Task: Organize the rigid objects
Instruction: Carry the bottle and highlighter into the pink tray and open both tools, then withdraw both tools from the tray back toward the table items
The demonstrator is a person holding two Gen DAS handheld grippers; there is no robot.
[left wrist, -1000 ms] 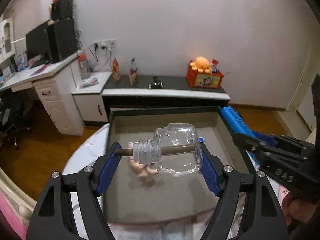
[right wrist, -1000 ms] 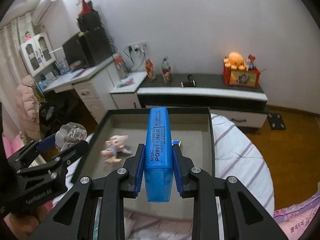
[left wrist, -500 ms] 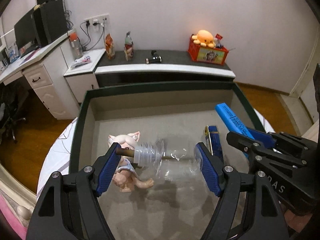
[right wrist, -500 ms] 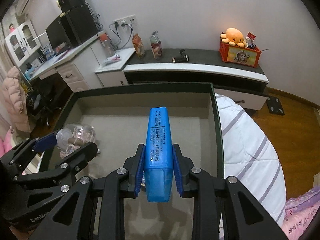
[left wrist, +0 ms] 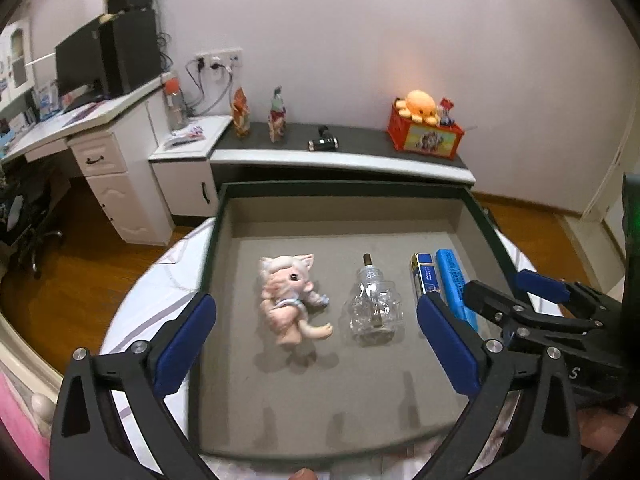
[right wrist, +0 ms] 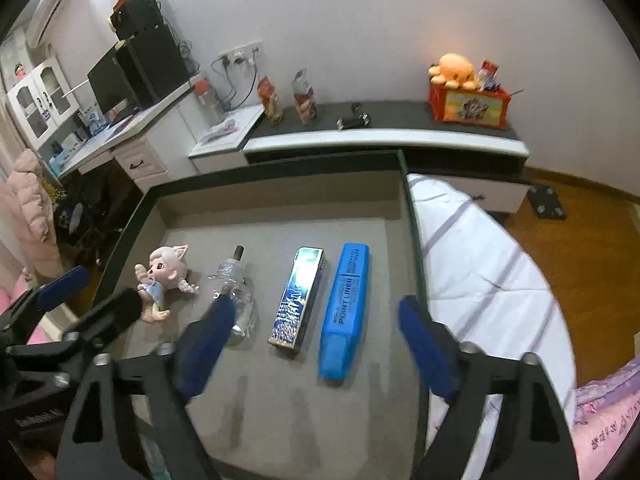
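A dark-rimmed tray (left wrist: 224,216) (right wrist: 408,200) with a grey floor holds a row of objects. From left: a pink-haired doll (left wrist: 290,300) (right wrist: 164,280), a clear glass bottle (left wrist: 374,308) (right wrist: 236,292) with a brown stick in its neck, a dark blue box (left wrist: 424,278) (right wrist: 298,298), and a blue Point Liner box (left wrist: 454,286) (right wrist: 346,312). My left gripper (left wrist: 316,348) is open and empty, above the tray's near half. My right gripper (right wrist: 316,344) is open and empty, just behind the blue boxes.
The tray rests on a white striped bed cover (right wrist: 480,260). Behind it stands a low dark-topped cabinet (left wrist: 344,152) with a red box and orange plush (left wrist: 424,128). A white desk (left wrist: 92,136) with monitor is at the left. Wood floor lies around.
My left gripper opened and left the glass bottle lying in the tray. My right gripper opened and left the Point Liner box beside the dark blue box. Both grippers drew back.
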